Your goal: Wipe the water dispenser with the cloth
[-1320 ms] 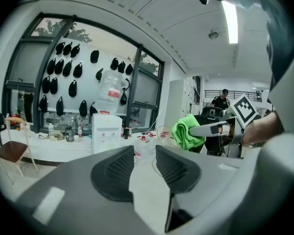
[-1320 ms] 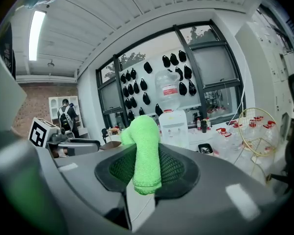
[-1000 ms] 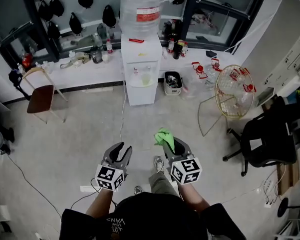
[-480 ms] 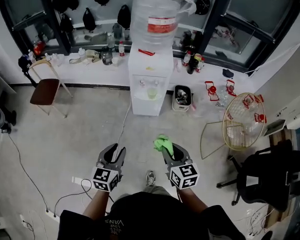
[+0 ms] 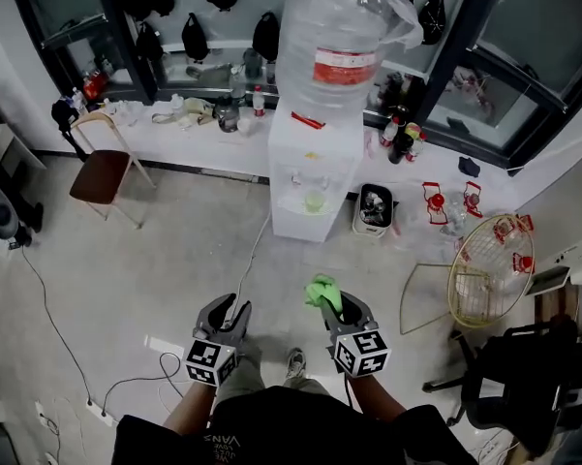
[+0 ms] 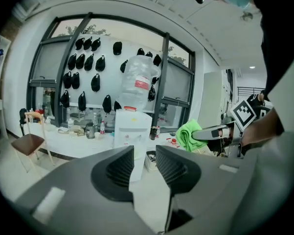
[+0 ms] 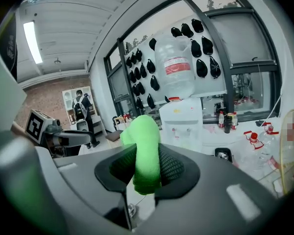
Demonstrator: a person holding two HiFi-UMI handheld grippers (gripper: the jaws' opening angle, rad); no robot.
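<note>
You're well short of the water dispenser (image 5: 315, 163), which stands against the window ledge straight ahead of you, so nothing is being wiped yet. Watch your feet: a cable (image 5: 253, 250) runs across the floor toward the dispenser's base, right on your line in, and it could catch a shoe. Up top sits the big bottle (image 5: 334, 37). Lean hard on the upper cabinet and I'd guess you could rock it. Down in the tap recess there looks to be a small cup (image 5: 315, 201), and a careless sweep there would knock it over. The other worry is the cloth (image 5: 321, 292) itself. It's pinched across a fold, with most of it bunched loose above the jaws, so a firm drag on the panel might pull it free.

Now the claws. Your right gripper (image 7: 147, 165) is clenched on that green cloth, its jaws pressing into the fabric from both sides and touching nothing else. Your left gripper (image 6: 144, 163) is released, with a narrow gap between its jaws and only floor showing through. It holds nothing and hangs just beside the right one.
</note>
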